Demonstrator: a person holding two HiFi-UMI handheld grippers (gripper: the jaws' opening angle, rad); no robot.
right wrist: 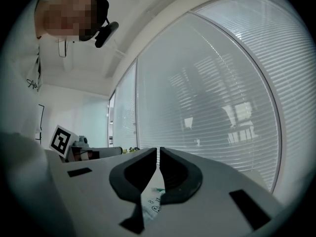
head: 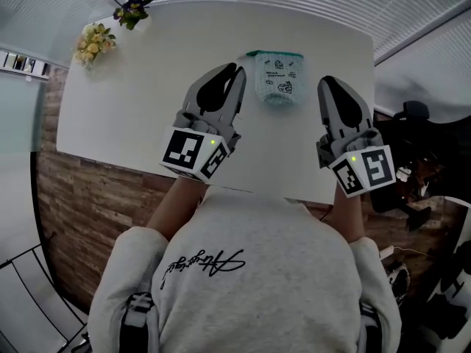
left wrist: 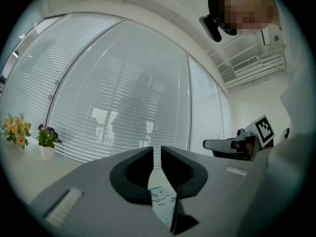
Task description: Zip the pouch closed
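Observation:
The pouch point(head: 277, 78), pale mesh with small printed doodles and a green zip edge along its far side, lies flat on the white table point(head: 147, 87) toward the far edge. My left gripper point(head: 237, 68) hangs above the table just left of it, jaws drawn together to a thin slit, nothing between them. My right gripper point(head: 327, 81) hangs just right of the pouch, shut and empty. Below the jaws of the left gripper point(left wrist: 156, 152) in its own view, a strip of the pouch point(left wrist: 163, 201) shows. The right gripper point(right wrist: 158, 154) shows the pouch point(right wrist: 150, 201) the same way.
Two small flower pots stand at the table's far left corner, yellow blooms point(head: 93, 43) and purple ones point(head: 132, 9). Window blinds run behind the table. A dark chair and cables point(head: 412, 175) sit to the right of the table.

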